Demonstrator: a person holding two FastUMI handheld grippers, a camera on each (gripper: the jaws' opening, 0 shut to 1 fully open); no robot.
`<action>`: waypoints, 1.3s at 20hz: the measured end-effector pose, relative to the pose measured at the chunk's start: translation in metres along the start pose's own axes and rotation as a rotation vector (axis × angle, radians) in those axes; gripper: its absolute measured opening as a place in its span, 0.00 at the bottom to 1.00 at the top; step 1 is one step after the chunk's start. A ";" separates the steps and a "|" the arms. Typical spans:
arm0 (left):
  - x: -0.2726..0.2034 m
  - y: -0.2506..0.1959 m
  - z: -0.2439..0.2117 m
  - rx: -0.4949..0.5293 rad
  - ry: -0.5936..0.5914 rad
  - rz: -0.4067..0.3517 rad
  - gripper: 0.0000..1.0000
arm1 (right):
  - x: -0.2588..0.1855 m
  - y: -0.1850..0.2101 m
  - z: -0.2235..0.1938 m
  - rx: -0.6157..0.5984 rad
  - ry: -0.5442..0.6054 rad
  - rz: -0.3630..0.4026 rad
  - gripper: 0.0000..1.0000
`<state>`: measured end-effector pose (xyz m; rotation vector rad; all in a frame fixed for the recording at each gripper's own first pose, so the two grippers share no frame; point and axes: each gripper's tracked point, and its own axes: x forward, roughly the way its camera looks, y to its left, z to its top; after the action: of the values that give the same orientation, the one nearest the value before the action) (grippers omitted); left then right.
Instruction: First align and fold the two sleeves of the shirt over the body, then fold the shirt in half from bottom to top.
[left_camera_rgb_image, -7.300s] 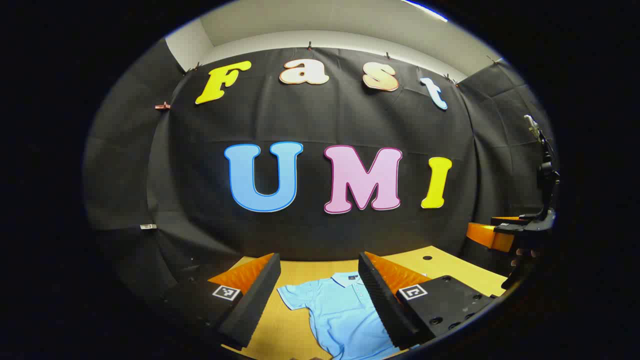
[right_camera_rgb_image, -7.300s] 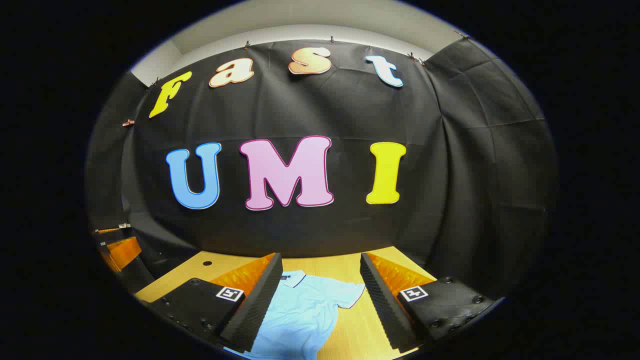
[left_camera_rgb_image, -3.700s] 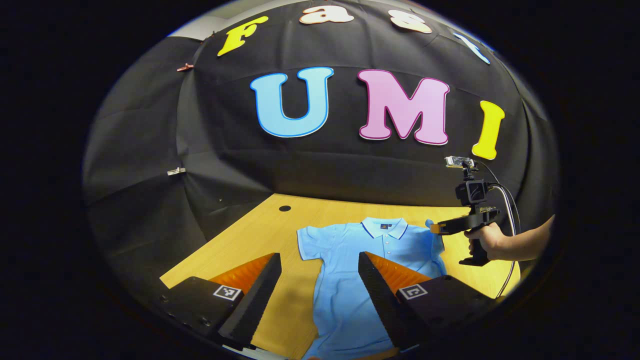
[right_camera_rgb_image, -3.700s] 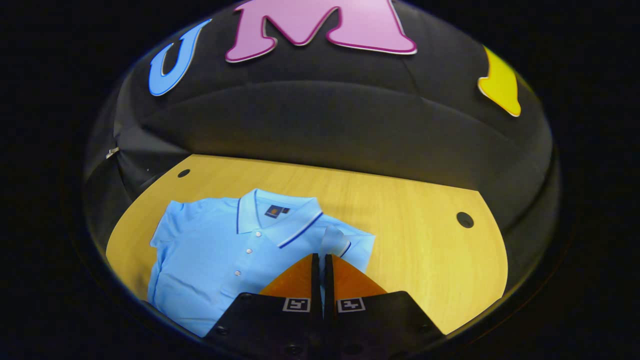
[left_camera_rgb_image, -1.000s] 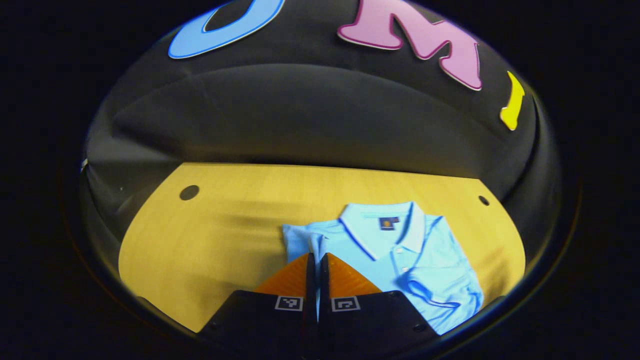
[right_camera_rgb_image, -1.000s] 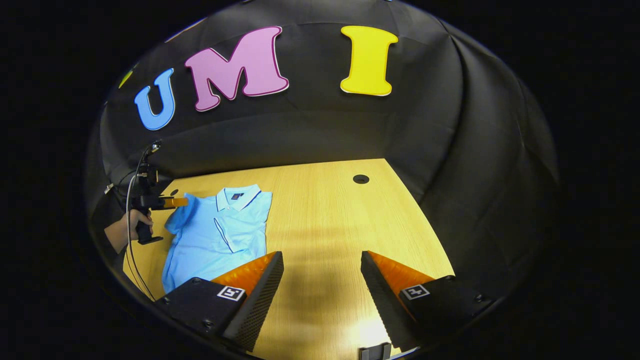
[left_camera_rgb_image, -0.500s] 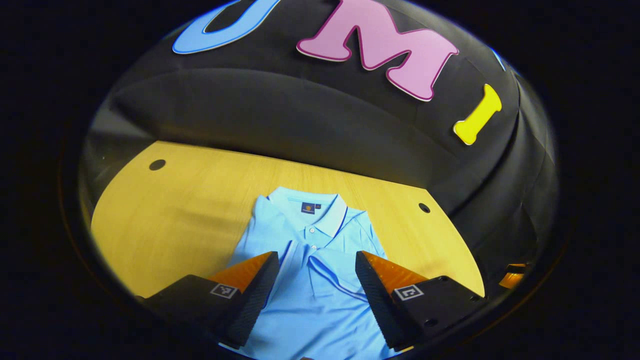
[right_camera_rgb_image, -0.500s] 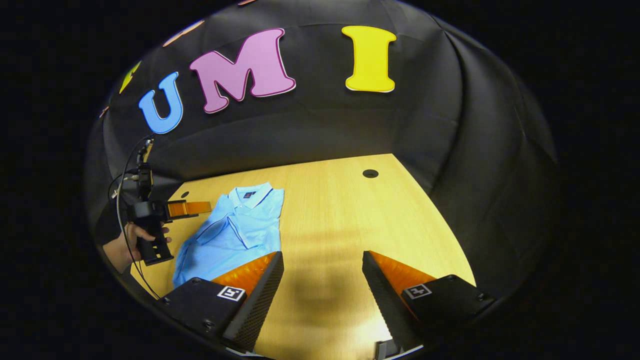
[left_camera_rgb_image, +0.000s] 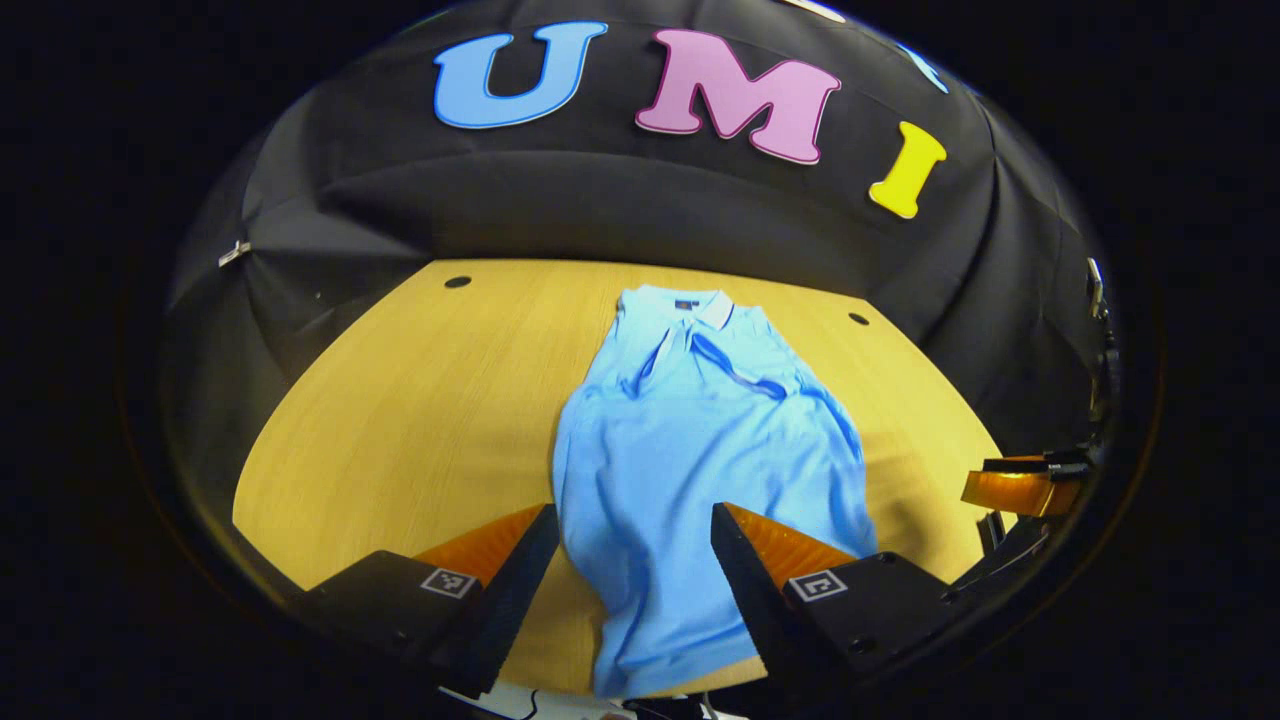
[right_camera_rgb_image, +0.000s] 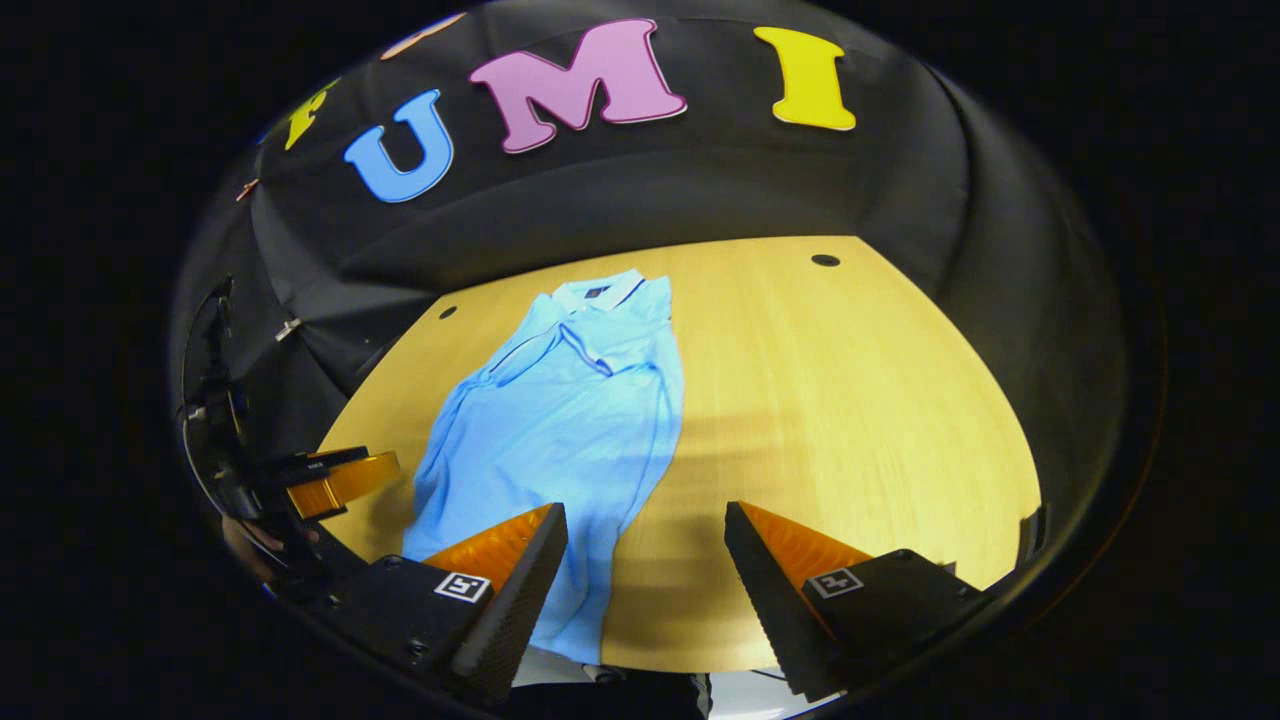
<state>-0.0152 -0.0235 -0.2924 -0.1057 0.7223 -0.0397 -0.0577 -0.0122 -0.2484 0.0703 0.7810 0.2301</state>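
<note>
Shirt (left_camera_rgb_image: 700, 440) is lying sleeves-folded mid-table (left_camera_rgb_image: 400, 400); both hand-held grippers, left (left_camera_rgb_image: 630, 565) and right (right_camera_rgb_image: 645, 575), are hovering spread, likely needing to grab the hem next.

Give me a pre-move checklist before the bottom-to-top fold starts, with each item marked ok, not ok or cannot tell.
1. Both sleeves folded over the body of the shirt: ok, they cross just below the collar.
2. Left gripper open and empty: ok, its fingers stand apart above the lower part of the shirt.
3. Right gripper open and empty: ok, its near finger is by the shirt's right edge.
4. Bottom hem flat and reachable: cannot tell, it runs to the near edge of the table and its corners are partly hidden.
5. Body smooth: not ok, there are wrinkles near the folded sleeves.
6. Room on the table beyond the collar: ok.
</note>
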 end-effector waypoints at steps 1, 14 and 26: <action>-0.006 0.005 -0.014 -0.007 0.018 0.006 0.97 | 0.000 0.008 -0.011 -0.009 0.014 0.008 0.99; -0.005 -0.009 -0.133 0.121 0.152 0.000 0.98 | 0.018 0.048 -0.118 -0.003 0.155 -0.022 0.99; 0.002 -0.029 -0.132 0.136 0.130 -0.030 0.18 | 0.029 0.038 -0.117 -0.095 0.194 -0.141 0.11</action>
<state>-0.1006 -0.0637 -0.3890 0.0161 0.8455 -0.1252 -0.1268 0.0286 -0.3458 -0.0976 0.9626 0.1407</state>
